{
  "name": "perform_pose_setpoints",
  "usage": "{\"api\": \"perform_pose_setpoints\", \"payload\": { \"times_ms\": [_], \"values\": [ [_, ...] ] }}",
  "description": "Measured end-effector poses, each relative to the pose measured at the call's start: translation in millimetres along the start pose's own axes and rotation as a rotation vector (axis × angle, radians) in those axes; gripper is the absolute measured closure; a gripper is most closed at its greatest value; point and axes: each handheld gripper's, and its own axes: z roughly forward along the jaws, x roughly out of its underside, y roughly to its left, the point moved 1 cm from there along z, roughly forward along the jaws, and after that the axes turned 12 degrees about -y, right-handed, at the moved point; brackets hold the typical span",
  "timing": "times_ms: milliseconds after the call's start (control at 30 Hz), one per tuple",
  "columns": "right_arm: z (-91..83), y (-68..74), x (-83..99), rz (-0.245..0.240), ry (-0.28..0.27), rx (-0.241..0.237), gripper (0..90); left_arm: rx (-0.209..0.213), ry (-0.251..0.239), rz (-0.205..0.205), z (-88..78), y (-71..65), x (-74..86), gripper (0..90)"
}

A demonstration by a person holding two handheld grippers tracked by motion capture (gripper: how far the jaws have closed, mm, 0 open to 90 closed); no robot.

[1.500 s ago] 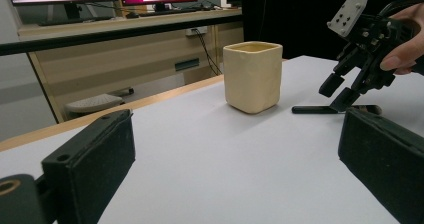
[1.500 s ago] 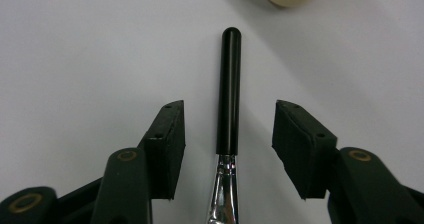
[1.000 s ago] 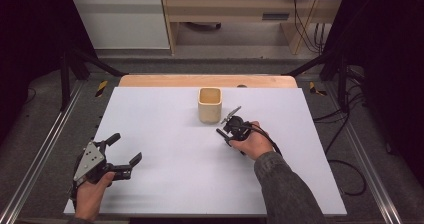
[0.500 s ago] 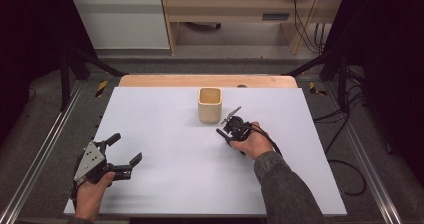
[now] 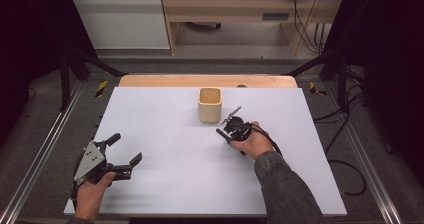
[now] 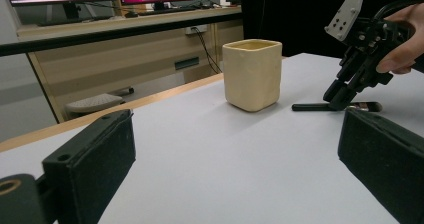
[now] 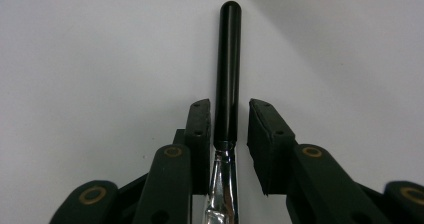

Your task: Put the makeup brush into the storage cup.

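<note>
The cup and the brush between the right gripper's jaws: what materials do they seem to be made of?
The cup looks like matte cream ceramic or clay: dull, slightly uneven walls. The brush seems to have a glossy black handle, plastic or lacquered wood, and a shiny silver metal ferrule with bright reflections.

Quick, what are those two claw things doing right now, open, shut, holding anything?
Left gripper: open, holding nothing, above the table.
Right gripper: open, its jaws either side of a black-handled brush lying on the table, not clamped on it yet.
</note>
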Motion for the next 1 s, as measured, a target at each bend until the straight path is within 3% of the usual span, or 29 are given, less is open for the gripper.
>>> {"api": "perform_pose_setpoints", "payload": {
  "times_ms": [433, 1000],
  "values": [
    [3.0, 0.1, -0.1, 0.020, 0.021, -0.015, 75.1, -0.001, -0.001, 0.000, 0.0, 0.0, -0.1, 1.2],
    [1.7, 2.6, -0.2, -0.001, 0.024, -0.033, 79.6, -0.002, 0.001, 0.002, -0.4, 0.5, -0.4, 1.3]
  ]
}}
